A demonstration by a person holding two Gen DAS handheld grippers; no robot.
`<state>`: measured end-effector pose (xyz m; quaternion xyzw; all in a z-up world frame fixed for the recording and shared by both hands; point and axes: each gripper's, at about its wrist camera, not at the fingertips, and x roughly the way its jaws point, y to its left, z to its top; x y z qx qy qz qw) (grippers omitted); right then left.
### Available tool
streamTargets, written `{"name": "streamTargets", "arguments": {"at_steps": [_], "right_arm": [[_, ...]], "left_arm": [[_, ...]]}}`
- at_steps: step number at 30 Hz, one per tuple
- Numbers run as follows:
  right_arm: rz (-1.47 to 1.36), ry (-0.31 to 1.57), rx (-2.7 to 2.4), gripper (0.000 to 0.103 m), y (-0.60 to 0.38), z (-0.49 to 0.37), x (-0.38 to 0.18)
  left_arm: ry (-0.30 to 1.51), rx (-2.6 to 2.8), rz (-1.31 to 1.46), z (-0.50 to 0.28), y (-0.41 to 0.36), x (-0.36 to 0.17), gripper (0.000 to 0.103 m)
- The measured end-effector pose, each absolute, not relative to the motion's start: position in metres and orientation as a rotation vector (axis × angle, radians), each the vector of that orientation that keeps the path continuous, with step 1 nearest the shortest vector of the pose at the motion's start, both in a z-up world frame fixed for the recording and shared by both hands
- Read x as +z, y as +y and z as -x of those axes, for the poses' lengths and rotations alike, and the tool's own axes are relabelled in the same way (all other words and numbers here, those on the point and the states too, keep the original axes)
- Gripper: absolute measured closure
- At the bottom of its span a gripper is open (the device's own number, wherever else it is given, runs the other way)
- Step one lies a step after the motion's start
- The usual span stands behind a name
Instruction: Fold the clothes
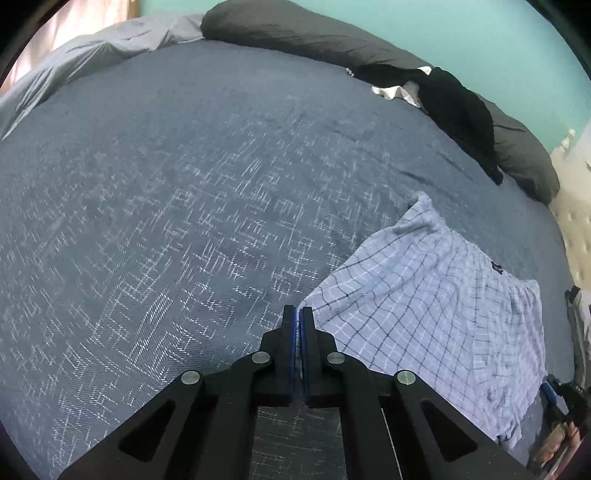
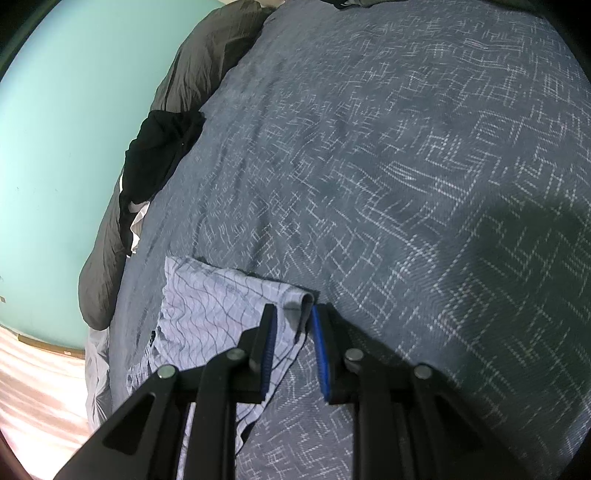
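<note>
A pale blue checked garment (image 1: 443, 314) with a small dark label lies on the patterned blue bedspread (image 1: 184, 184), at the right in the left wrist view. My left gripper (image 1: 299, 311) is shut, and the garment's near left corner meets its fingertips and seems pinched there. In the right wrist view the same garment (image 2: 207, 310) lies left of centre. My right gripper (image 2: 294, 310) stands open with the garment's rolled hem (image 2: 304, 301) between its blue pads. The hem touches the right pad's tip but is not squeezed.
Dark grey pillows (image 1: 314, 33) line the far edge against a teal wall. A black garment (image 1: 458, 107) and a white cloth (image 1: 391, 90) lie on them. A grey sheet (image 1: 92, 55) is bunched at the far left. A person's hand (image 1: 554, 446) shows at the lower right.
</note>
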<state>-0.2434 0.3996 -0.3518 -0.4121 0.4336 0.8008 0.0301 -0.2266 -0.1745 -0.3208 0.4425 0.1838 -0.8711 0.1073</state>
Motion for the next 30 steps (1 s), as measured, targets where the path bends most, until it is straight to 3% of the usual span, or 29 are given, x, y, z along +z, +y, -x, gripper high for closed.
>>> {"name": "streamTargets", "arguments": {"at_steps": [16,26,30], "right_arm": [[1.287,1.352,2.440,0.081,0.399,0.244,-0.355],[1.247,1.348,2.440,0.064,0.402,0.243,-0.349],[1.233,1.323,2.435,0.063,0.403,0.243,-0.348]], "left_arm": [[0.626,-2.518,-1.393,0.240,-0.179,-0.339,0.100],[0.648,-2.483,-1.354,0.235,-0.189,-0.339,0.089],[0.652,-2.479,-1.332,0.235,-0.191,-0.337,0.083]]}}
